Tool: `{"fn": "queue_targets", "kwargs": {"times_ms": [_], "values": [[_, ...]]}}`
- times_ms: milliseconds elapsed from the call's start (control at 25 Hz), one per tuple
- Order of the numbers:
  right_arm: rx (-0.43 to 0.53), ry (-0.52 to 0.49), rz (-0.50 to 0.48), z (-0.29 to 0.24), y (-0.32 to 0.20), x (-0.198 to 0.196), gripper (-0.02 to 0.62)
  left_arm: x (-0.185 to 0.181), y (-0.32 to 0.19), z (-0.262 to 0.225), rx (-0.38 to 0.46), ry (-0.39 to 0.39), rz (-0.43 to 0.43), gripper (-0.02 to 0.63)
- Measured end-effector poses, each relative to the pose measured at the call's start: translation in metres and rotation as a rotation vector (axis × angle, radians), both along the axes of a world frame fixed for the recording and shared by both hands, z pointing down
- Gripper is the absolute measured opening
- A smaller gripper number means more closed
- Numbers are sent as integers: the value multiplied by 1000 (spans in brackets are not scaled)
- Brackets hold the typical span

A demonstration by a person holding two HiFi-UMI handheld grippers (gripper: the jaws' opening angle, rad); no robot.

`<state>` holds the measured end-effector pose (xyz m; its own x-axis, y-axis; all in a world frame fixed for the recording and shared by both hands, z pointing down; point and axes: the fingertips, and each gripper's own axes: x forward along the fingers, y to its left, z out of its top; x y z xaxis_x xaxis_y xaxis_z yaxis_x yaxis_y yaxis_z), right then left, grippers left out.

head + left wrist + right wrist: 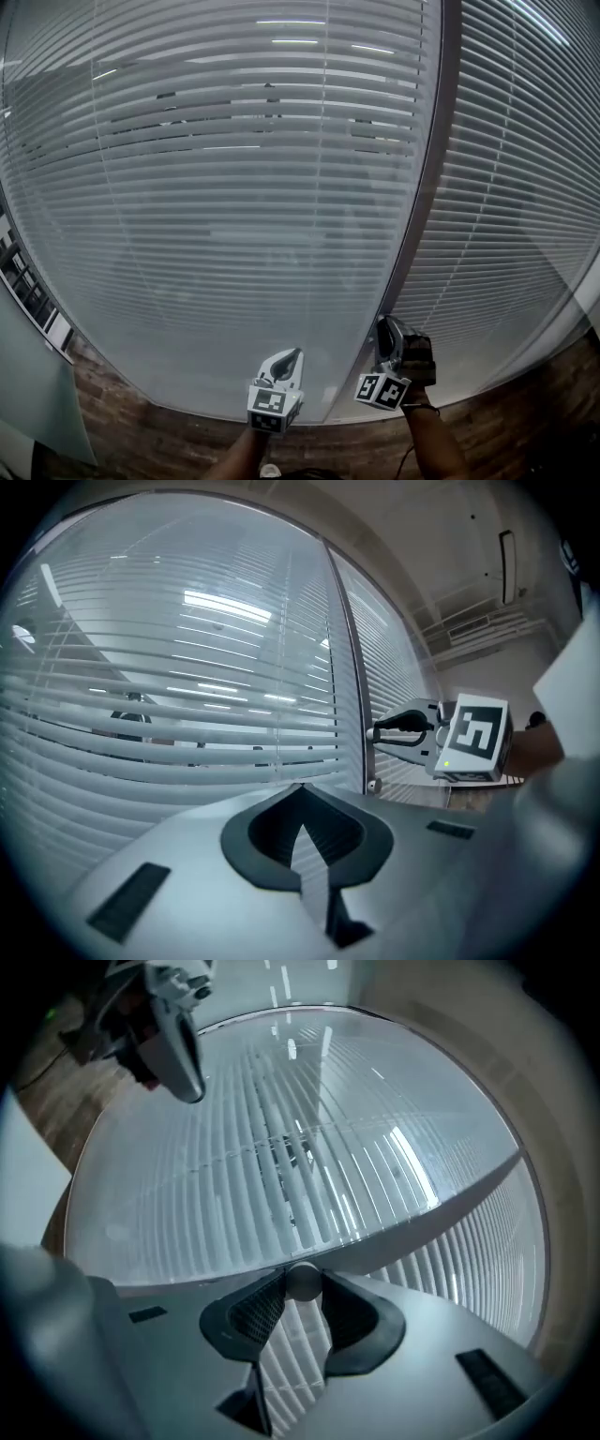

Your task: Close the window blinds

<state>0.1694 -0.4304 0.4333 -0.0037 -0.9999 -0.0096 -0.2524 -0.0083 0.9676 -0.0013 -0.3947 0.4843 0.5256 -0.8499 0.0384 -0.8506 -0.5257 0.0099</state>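
Pinching round knob (302, 1282) between right gripper (302, 1280) fingers (255, 1309).

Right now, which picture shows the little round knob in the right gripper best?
The right gripper view: the round knob sits big and clear, pinched between the jaws. In the head view the right gripper hides it against the window frame. The left gripper view shows that gripper sideways, the knob too small to tell.

No readable text.
Only black-and-white square markers, on the left gripper's cube (271, 403) and the right gripper's cube (382, 390); no letters or numbers.
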Motion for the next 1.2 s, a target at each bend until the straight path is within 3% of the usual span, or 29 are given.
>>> {"fn": "queue_targets", "kwargs": {"times_ms": [120, 240, 600, 680, 840, 1000, 1200], "values": [[5, 154, 1, 4, 0, -1, 126, 2, 1, 2, -4, 0, 5, 0], [14, 225, 4, 5, 0, -1, 126, 5, 2, 3, -7, 0, 10, 0], [36, 201, 8, 4, -1, 0, 126, 2, 5, 1, -7, -4, 6, 0], [29, 103, -18, 3, 1, 1, 126, 1, 5, -1, -6, -2, 1, 0], [8, -227, -70, 1, 12, 3, 127, -6, 5, -2, -3, -3, -12, 0], [22, -472, -63, -5, 16, 7, 129, -10, 5, -1, -7, -6, -23, 0], [-36, -930, -99, 2, 8, 14, 130, -7, 6, -1, -8, -9, -15, 0]]}}
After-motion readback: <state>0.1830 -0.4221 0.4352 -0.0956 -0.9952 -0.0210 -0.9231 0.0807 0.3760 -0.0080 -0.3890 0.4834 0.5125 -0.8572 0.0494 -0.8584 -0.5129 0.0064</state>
